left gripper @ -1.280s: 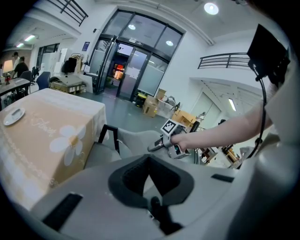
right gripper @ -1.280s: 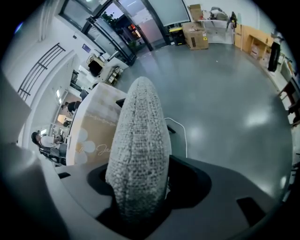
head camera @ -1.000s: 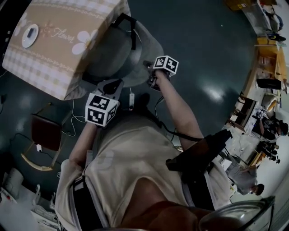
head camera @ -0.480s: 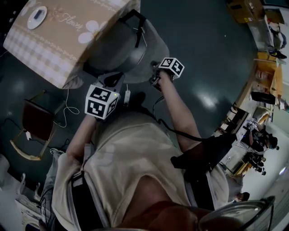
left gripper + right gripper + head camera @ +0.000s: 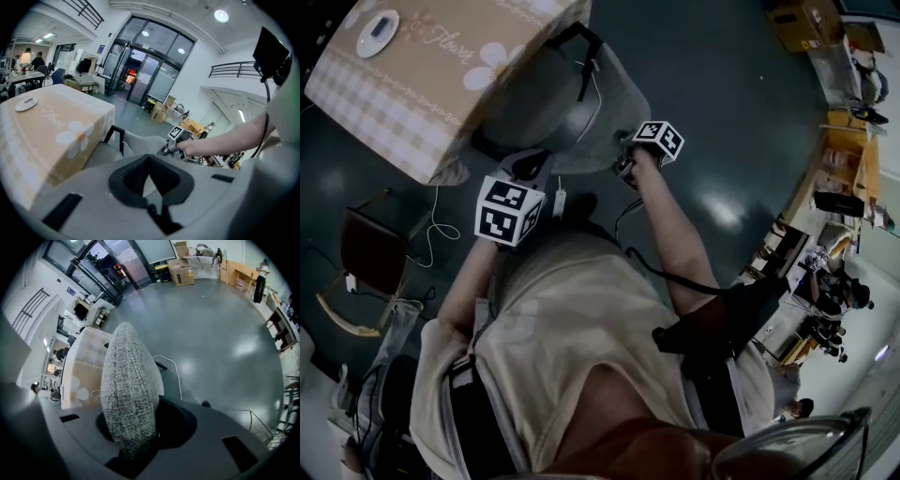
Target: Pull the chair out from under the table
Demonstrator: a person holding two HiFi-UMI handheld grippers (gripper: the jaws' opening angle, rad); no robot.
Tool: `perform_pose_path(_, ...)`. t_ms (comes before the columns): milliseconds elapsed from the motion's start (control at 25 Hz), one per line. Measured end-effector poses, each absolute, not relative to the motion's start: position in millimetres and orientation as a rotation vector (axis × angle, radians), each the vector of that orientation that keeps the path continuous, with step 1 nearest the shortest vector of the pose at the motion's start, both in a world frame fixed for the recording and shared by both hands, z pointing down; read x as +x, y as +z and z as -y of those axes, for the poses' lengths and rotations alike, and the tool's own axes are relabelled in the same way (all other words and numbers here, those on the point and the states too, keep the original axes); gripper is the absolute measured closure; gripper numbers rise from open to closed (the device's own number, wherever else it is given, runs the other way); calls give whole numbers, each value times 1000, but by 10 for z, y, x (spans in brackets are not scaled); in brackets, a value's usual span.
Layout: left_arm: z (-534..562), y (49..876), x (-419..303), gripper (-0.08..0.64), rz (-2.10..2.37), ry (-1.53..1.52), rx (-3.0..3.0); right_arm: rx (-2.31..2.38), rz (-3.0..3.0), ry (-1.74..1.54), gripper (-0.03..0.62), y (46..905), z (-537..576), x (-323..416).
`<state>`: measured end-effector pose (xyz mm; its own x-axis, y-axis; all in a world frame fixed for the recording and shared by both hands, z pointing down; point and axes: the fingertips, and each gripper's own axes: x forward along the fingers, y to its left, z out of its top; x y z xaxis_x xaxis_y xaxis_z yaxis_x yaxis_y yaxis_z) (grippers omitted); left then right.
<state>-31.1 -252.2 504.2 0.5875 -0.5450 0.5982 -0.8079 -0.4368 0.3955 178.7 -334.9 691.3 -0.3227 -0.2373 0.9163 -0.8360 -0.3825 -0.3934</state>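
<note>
One wide stretch of glossy dark grey-green floor (image 5: 722,103) fills most of the head view. On it stands the table (image 5: 394,112), draped to its edges in a beige tablecloth (image 5: 51,136) with a checked border and white daisy prints.

The chair (image 5: 553,103) stands pushed in against the table's near side, its seat partly beneath the cloth and its back towards the person. It is upholstered in coarse, light grey woven fabric, with a rounded backrest and thin black arm frames rising on either side. From the right gripper view the top of the backrest looks like a tall, speckled grey ridge.

The right gripper (image 5: 623,169) points steeply down at that top edge. Its jaws have just been closing, the grey fabric is between them, and they clamp it. The left gripper (image 5: 530,171) is just beside the backrest's other end; in the left gripper view its dark pads (image 5: 133,176) meet at the tips with nothing between them.

A thin white cable (image 5: 441,225) trails across the floor beside the chair. A small white dish (image 5: 377,30) lies on the tabletop.

Pale script on the cloth, next to a daisy, reads "Flower" (image 5: 453,39).
</note>
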Motion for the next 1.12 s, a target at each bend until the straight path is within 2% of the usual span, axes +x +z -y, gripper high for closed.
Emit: perform_pose_path(1120,2520,5095,-349,552,1096,510,2135,1423,1413,1764,483,6863,3337,1852)
